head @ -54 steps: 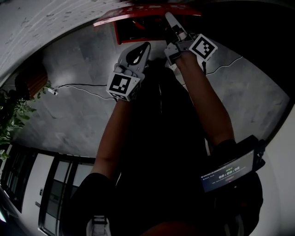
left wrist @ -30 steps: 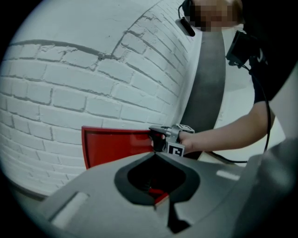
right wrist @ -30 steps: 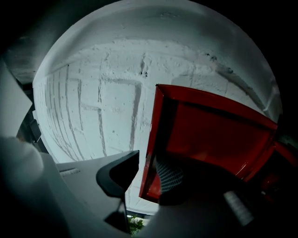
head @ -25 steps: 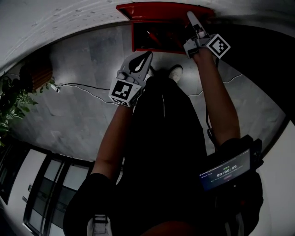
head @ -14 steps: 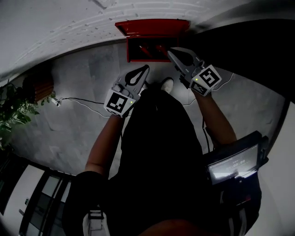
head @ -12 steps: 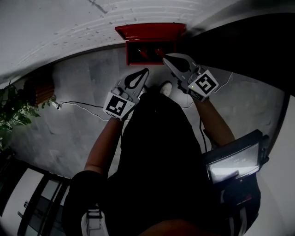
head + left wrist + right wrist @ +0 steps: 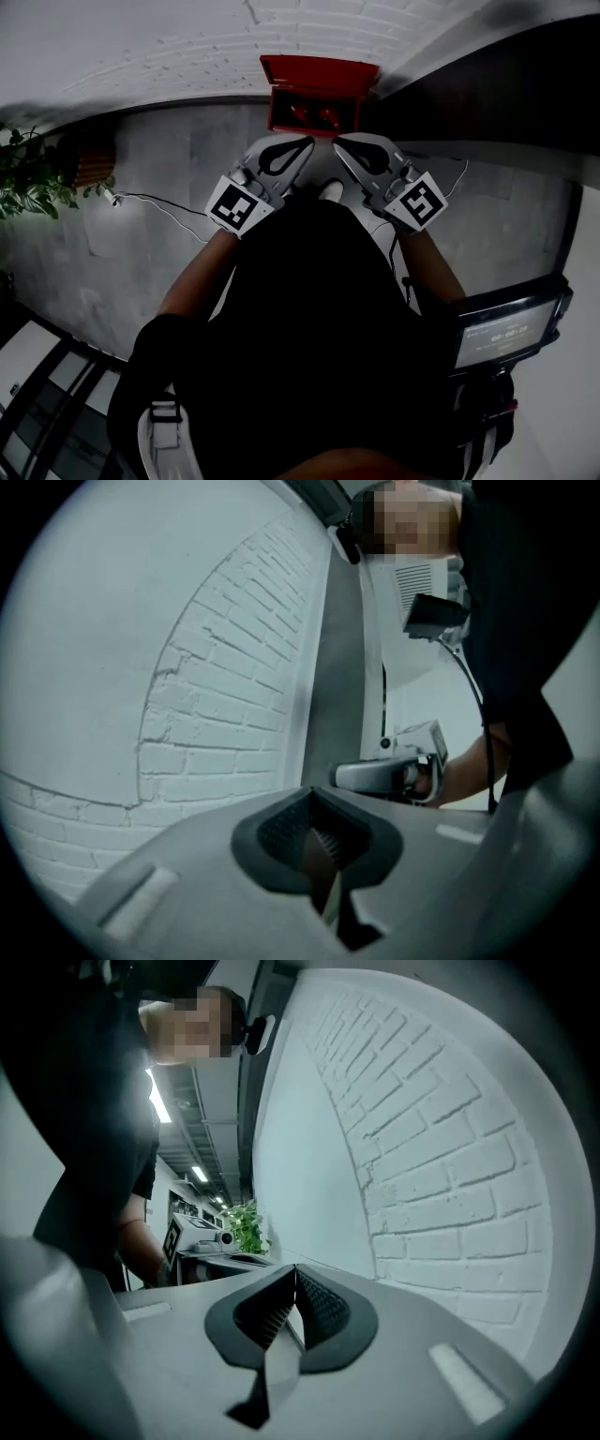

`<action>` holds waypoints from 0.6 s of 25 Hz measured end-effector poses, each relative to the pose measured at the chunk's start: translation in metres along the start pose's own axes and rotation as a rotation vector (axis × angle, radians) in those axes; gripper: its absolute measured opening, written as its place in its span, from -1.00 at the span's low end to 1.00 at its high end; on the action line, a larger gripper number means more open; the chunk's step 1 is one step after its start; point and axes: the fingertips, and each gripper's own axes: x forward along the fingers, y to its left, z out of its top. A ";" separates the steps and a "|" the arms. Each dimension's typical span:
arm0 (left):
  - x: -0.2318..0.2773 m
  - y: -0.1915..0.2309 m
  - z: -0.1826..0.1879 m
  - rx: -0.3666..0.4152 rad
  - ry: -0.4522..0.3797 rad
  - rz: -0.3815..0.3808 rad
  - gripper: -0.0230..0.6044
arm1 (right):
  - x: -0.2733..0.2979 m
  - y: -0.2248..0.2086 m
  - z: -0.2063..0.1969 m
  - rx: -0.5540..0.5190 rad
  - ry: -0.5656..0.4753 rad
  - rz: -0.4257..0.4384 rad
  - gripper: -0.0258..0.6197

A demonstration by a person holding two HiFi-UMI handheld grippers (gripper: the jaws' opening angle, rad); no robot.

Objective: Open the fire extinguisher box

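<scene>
- We hold left gripper (image 7: pixel 302 143) and right gripper (image 7: pixel 341 143) closed, both empty, near our body.
- Fire extinguisher box (image 7: pixel 275 111) sits on floor (image 7: pixel 169 159) against brick wall (image 7: pixel 187 37), lid (image 7: pixel 319 70) raised.
- We judge opening done; next move is just standing clear.

box (image 7: pixel 319 71) contents: too dark | plant (image 7: pixel 34 184): cut off left

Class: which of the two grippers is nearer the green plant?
The left gripper: it lies toward the plant; the right gripper is beyond it, farther away.
</scene>
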 end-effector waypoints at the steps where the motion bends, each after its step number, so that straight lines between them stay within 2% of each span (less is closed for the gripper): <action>1: -0.006 -0.005 0.012 0.014 -0.016 -0.004 -0.92 | 0.000 0.007 0.009 -0.022 -0.003 0.001 -0.89; 4: -0.016 -0.015 0.033 0.037 -0.043 -0.010 -0.92 | 0.002 0.019 0.027 -0.071 -0.021 0.007 -0.89; 8: -0.015 -0.011 0.042 0.056 -0.055 -0.008 -0.92 | 0.006 0.021 0.036 -0.115 -0.040 0.017 -0.89; 15: -0.012 -0.008 0.052 0.085 -0.068 -0.027 -0.92 | 0.008 0.015 0.045 -0.120 -0.076 -0.004 -0.89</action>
